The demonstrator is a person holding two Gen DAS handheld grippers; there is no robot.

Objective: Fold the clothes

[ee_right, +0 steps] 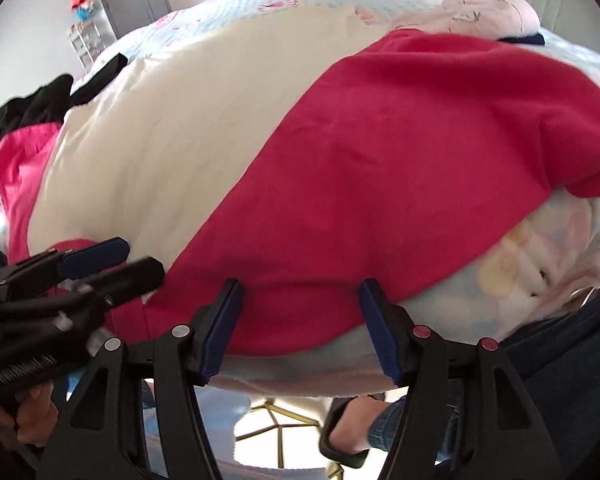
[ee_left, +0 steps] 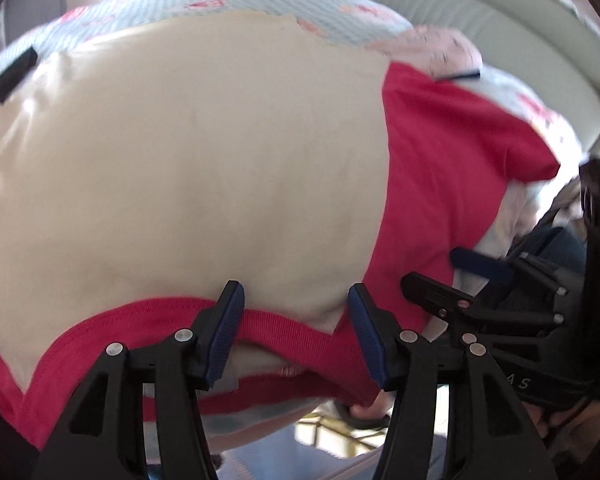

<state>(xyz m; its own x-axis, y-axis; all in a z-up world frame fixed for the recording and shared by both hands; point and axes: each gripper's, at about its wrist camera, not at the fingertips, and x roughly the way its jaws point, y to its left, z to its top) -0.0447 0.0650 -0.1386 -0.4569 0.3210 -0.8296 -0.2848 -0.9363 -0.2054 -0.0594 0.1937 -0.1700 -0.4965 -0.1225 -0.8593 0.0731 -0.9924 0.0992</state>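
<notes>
A cream and red garment lies spread over the bed, its cream body (ee_left: pixel 180 160) to the left and a red part (ee_left: pixel 440 160) to the right. Its red neck band (ee_left: pixel 292 332) runs along the near edge. My left gripper (ee_left: pixel 296 296) stands open over that band, and the pads do not press on the cloth. In the right wrist view the red part (ee_right: pixel 380 160) fills the middle beside the cream body (ee_right: pixel 160 120). My right gripper (ee_right: pixel 300 292) is open over the red part's near hem. Each gripper shows in the other's view: right gripper (ee_left: pixel 448 276), left gripper (ee_right: pixel 100 264).
A pale blue bedspread (ee_left: pixel 180 4) with pink print covers the bed. A pink cloth (ee_right: pixel 488 4) lies at its far side, black clothes (ee_right: pixel 40 100) and a bright pink garment (ee_right: pixel 20 160) at the left. A person's sandalled foot (ee_right: pixel 348 436) stands on the tiled floor below.
</notes>
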